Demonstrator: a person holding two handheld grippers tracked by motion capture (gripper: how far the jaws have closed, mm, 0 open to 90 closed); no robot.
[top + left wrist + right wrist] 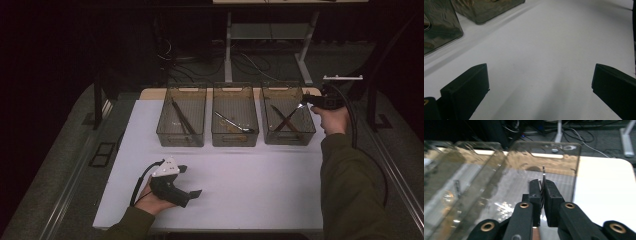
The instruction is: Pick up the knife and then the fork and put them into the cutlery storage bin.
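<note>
My right gripper (306, 100) hovers over the far right corner of the right clear bin (287, 141). Its jaws stand nearly together on a thin metal utensil (543, 173), held edge-on, whose tip pokes up past the pads (552, 192); a brownish handle end shows below. In the right gripper view the right bin's (554, 160) floor lies straight beneath the jaws. Two crossed utensils (285, 120) lie inside that bin. My left gripper (190, 181) rests low on the white mat at the near left, open, with nothing between its jaws (540, 85).
A middle bin (235, 142) holds a silver utensil (232, 124), and a left bin (180, 142) holds dark long utensils (182, 117). The white mat (250, 190) spreads in front of the bins. Table legs and cables lie on the floor beyond.
</note>
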